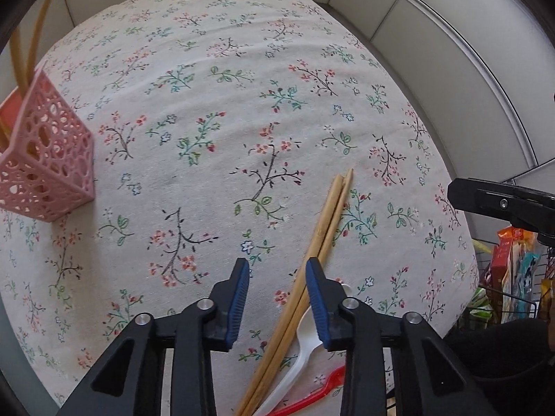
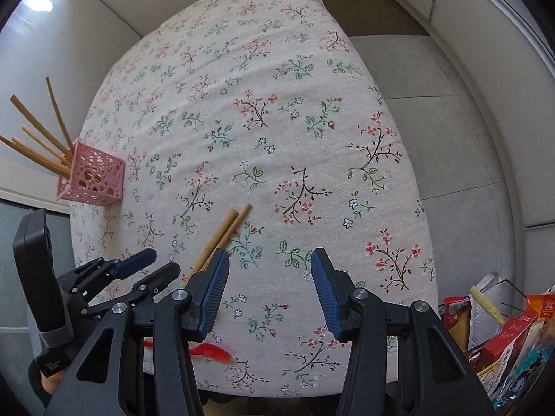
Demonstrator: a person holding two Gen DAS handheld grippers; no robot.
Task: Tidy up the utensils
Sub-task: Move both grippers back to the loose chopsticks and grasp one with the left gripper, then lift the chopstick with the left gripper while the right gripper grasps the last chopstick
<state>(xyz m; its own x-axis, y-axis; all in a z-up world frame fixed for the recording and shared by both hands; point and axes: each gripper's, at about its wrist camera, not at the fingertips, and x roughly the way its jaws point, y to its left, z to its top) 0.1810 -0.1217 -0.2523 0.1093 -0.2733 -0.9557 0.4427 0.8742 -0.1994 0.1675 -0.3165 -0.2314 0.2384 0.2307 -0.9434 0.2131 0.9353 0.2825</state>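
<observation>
A: Both tools? Room?
B: Left gripper (image 1: 277, 294) and right gripper (image 2: 270, 291) spread, empty. Chopsticks (image 1: 324, 222) lie near the tablecloth (image 1: 215, 111) edge, well apart from the pink basket (image 1: 48, 163).
A: Differences?
B: Only the left view shows the white spoon (image 1: 298, 364).

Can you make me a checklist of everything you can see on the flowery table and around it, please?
Surface: flowered tablecloth, a little wrinkled.
Job's things: pink holder near the left edge with chopsticks standing in it; loose chopstick pair lying side by side; white spoon and red fork beside them near the front edge.
Clutter: snack packets in a wire rack off the table's right side.
Grippers: left gripper open, empty, beside the pair; right gripper open, empty.
Cables: nothing seen.
Surroundings: pale walls, grey tiled floor.
</observation>
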